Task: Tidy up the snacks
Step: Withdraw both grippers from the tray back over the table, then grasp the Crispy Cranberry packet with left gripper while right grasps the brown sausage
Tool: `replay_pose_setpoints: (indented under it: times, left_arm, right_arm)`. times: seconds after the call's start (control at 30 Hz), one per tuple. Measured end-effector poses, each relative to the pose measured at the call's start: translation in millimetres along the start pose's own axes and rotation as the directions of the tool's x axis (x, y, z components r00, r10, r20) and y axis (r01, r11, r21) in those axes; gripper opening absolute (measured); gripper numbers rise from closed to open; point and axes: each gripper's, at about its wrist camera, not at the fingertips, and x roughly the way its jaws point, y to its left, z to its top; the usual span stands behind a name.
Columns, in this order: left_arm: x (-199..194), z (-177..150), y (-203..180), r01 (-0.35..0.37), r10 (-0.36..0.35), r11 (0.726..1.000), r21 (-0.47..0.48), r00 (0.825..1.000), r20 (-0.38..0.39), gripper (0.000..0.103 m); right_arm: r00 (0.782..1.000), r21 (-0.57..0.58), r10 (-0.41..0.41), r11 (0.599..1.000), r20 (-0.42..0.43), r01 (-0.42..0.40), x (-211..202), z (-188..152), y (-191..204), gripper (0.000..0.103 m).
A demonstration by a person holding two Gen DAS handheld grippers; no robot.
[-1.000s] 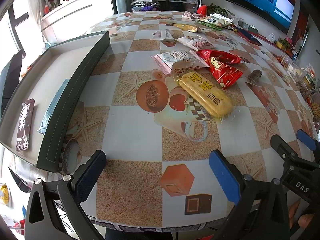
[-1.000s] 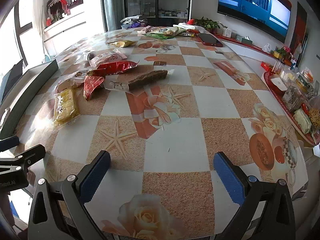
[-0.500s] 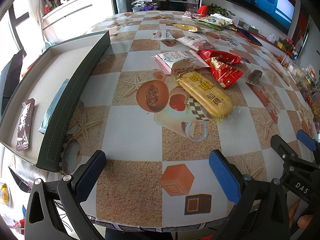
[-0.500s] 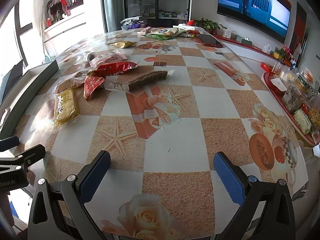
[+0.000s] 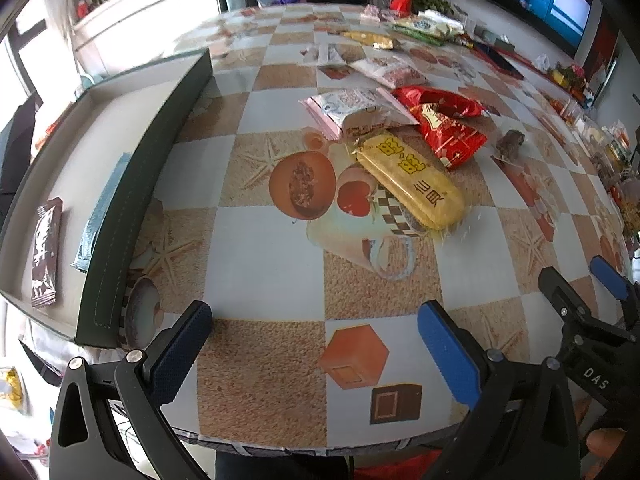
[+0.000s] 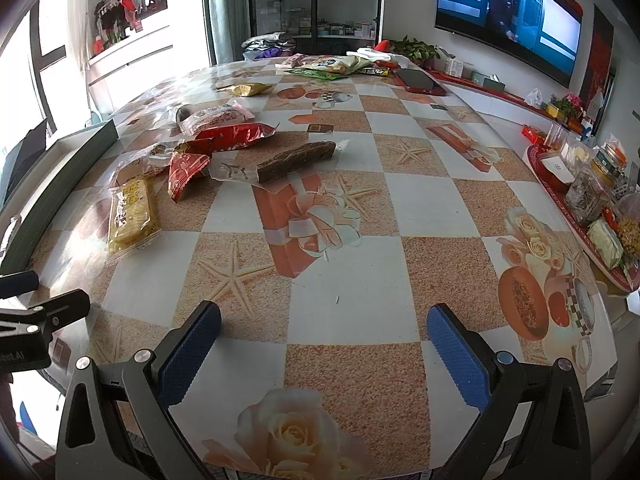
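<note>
- Yellow snack pack (image 5: 412, 182) lying flat on the table, angled, clear wrapper.
- Two red packets (image 5: 448, 130) just behind it, overlapping.
- Pale pink-edged packet (image 5: 352, 108) touching the yellow one's far end.
- Brown bar (image 6: 296, 161) in clear wrap, near the red ones.
- Dark-walled tray (image 5: 132, 204) — a brown packet (image 5: 45, 252) and a blue packet (image 5: 102, 216) lie inside.

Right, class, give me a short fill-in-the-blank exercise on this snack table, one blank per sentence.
1. The long yellow snack pack lies on the ____, not in the tray.
2. The dark brown snack bar lies inside the ____.
3. The left gripper and the right gripper are both ____ and hold nothing.
4. The crumpled wrappers beside the yellow pack are ____ in colour.

Missing words: table; tray; open; red
</note>
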Motion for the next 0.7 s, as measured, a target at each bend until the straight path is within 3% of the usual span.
replay_pose_setpoints:
  times: [0.13, 0.33, 0.43, 0.57, 0.63, 0.7]
  left_arm:
    - [-17, 19, 5, 0.016, -0.016, 1.0, 0.011, 0.999, 0.032, 0.103]
    - [-45, 66, 2, -0.046, 0.013, 0.979, 0.197, 0.986, 0.163, 0.103]
    - [-38, 85, -12, -0.054, -0.014, 0.933, 0.356, 0.982, 0.186, 0.103]
    - [-12, 100, -38, -0.064, -0.03, 0.833, 0.549, 0.987, 0.161, 0.103]
    - [0, 108, -45, -0.055, -0.029, 0.808, 0.586, 0.991, 0.133, 0.103]
    - [15, 117, -49, -0.028, -0.034, 0.8, 0.6, 0.995, 0.093, 0.103]
  right_arm:
    - [1.0, -0.008, 0.008, 1.0, -0.005, -0.008, 0, 4, 0, 0.103]
    - [1.0, -0.008, 0.01, 1.0, 0.0, -0.01, 2, 4, 0, 0.103]
    - [1.0, -0.009, 0.011, 1.0, -0.002, -0.011, 1, 3, 0, 0.103]
    - [1.0, -0.01, 0.013, 1.0, -0.001, -0.013, 2, 1, 0, 0.103]
    - [1.0, -0.011, 0.014, 1.0, -0.002, -0.014, 2, 2, 1, 0.103]
    - [1.0, -0.014, 0.017, 1.0, -0.001, -0.017, 3, 2, 0, 0.103]
